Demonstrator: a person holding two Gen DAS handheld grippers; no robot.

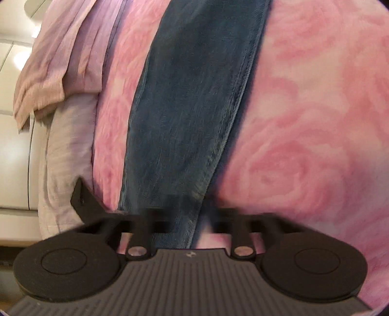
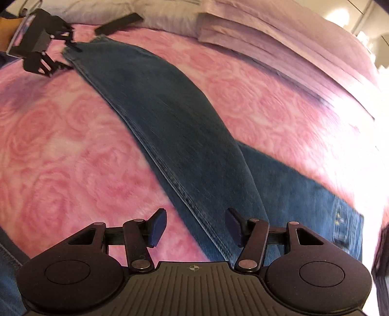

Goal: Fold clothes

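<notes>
Jeans [image 2: 175, 126], dark blue denim with the legs stacked one on the other, lie as one long strip slantwise across the pink rose-patterned blanket [image 2: 60, 145] on the bed. Their long axis runs from the hem end, far off toward the pillow end of the bed, down to the waist end, which spreads wider just beside the right gripper [image 2: 194, 228].

That gripper hangs with its fingers well apart, straddling the seam edge and gripping nothing. The left gripper [image 2: 70, 52] sits at the far hem; seen from the right wrist it looks pinched on the cuff, but blur leaves me unsure.

So the right hand is nearer the waist, the left nearer the hems. Lilac bedding [image 2: 279, 41] is piled along the far edge, and a small black strip [image 2: 119, 23] lies beyond the hem; neither blocks bringing hem to waist.
</notes>
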